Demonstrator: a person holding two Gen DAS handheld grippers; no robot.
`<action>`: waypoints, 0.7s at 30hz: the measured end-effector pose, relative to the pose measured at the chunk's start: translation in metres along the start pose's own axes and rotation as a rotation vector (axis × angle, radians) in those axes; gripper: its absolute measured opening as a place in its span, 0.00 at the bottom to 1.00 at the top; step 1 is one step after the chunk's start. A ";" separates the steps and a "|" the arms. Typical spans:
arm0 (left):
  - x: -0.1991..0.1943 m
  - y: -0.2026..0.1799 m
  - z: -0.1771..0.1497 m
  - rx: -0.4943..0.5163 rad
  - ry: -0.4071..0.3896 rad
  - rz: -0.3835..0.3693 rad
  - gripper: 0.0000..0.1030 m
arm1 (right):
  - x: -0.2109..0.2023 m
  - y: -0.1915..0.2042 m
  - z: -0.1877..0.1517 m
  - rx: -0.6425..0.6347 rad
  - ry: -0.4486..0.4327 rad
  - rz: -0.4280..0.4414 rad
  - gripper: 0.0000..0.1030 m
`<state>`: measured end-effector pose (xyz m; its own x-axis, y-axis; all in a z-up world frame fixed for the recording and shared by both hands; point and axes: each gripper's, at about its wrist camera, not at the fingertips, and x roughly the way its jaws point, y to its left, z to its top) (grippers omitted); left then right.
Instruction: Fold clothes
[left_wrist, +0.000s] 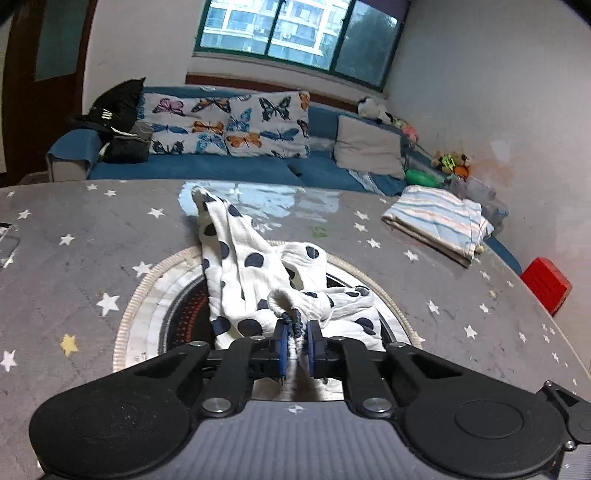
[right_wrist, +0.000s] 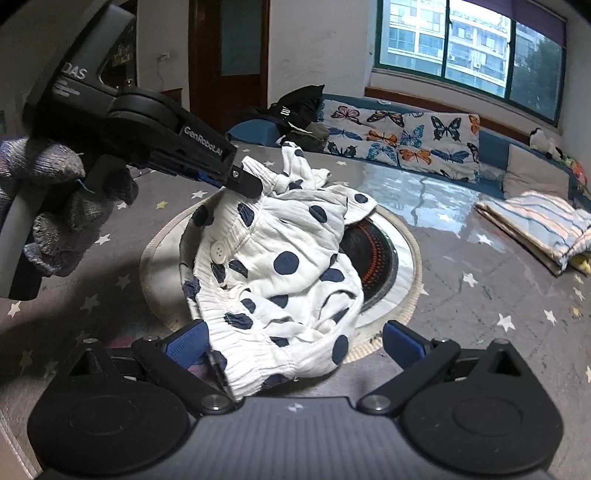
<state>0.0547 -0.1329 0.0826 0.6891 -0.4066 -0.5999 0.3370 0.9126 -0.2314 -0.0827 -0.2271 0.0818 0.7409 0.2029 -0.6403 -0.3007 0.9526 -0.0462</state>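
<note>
A crumpled white garment with dark blue dots (left_wrist: 251, 280) lies on the round inset at the middle of the table. My left gripper (left_wrist: 295, 328) is shut on a gathered edge of it, with the cloth pinched between the blue pads. In the right wrist view the same left gripper (right_wrist: 247, 184) comes in from the upper left, held by a gloved hand (right_wrist: 55, 221), and grips the garment's (right_wrist: 288, 266) far edge. My right gripper (right_wrist: 295, 341) stands open at the near edge. The near hem lies between its wide-apart blue pads (right_wrist: 188, 343).
The table (left_wrist: 74, 258) has a grey star-patterned cover with a round hob inset (right_wrist: 376, 254) under the garment. A folded striped cloth (left_wrist: 439, 221) sits at the right. A red box (left_wrist: 546, 284) lies beyond the table's right edge. A blue sofa (left_wrist: 221, 166) runs behind.
</note>
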 end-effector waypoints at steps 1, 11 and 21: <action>-0.006 0.001 -0.001 -0.006 -0.012 0.009 0.10 | 0.000 0.001 0.000 -0.006 -0.001 0.000 0.97; -0.070 0.019 -0.026 -0.089 -0.112 0.128 0.09 | 0.005 0.018 -0.001 -0.043 0.005 0.028 0.90; -0.115 0.055 -0.075 -0.236 -0.071 0.236 0.08 | 0.003 0.032 -0.008 -0.087 0.013 0.068 0.89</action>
<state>-0.0537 -0.0329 0.0813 0.7764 -0.1771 -0.6049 0.0107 0.9633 -0.2683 -0.0949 -0.1982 0.0727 0.7090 0.2630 -0.6543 -0.4017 0.9132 -0.0682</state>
